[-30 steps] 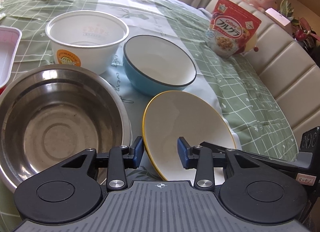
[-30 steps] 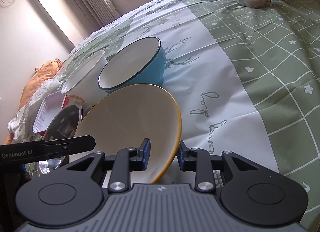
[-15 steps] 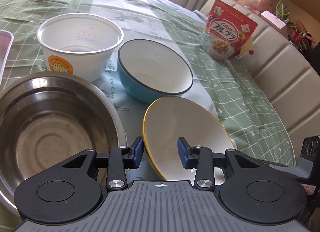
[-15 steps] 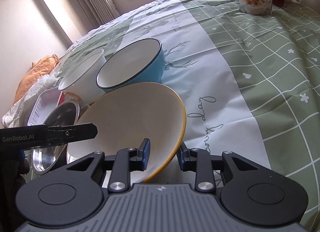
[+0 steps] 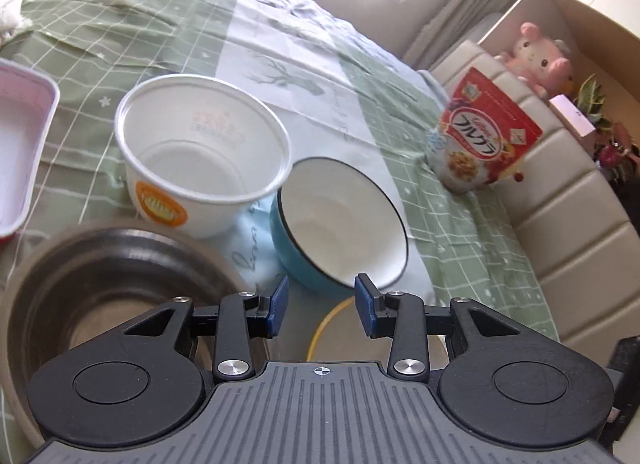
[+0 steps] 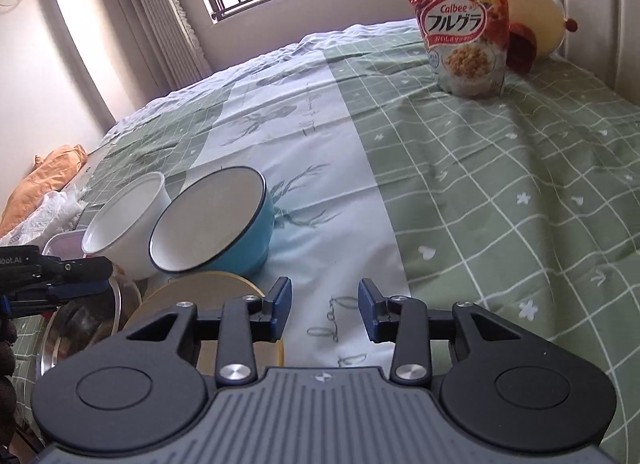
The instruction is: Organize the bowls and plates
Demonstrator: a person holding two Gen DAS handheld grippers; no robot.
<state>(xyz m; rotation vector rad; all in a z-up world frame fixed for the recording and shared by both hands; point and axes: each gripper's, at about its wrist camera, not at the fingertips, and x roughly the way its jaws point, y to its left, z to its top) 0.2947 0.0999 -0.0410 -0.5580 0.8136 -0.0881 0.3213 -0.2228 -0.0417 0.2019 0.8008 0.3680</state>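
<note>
A cream plate with a yellow rim [image 6: 208,290] lies flat, below and to the left of my right gripper [image 6: 324,316]. That gripper's jaws are opening and nothing is between them. In the left wrist view only an arc of the plate's rim [image 5: 325,324] shows, under my left gripper [image 5: 322,306], which is open and holds nothing. Beyond the plate stand a blue bowl [image 5: 344,224] [image 6: 212,224] and a white paper bowl [image 5: 200,156] [image 6: 124,232]. A steel bowl [image 5: 100,288] [image 6: 80,328] sits at the near left.
A pink tray [image 5: 16,144] lies at the far left on the green checked cloth [image 6: 500,204]. A red cereal bag [image 5: 480,136] [image 6: 464,24] stands at the back by a padded headboard [image 5: 560,224]. A pink plush toy [image 5: 540,56] sits above it.
My right gripper has let go of the yellow-rimmed plate and lifted away. The plate has dropped from tilted to flat. My left gripper has risen and drawn back from the plate.
</note>
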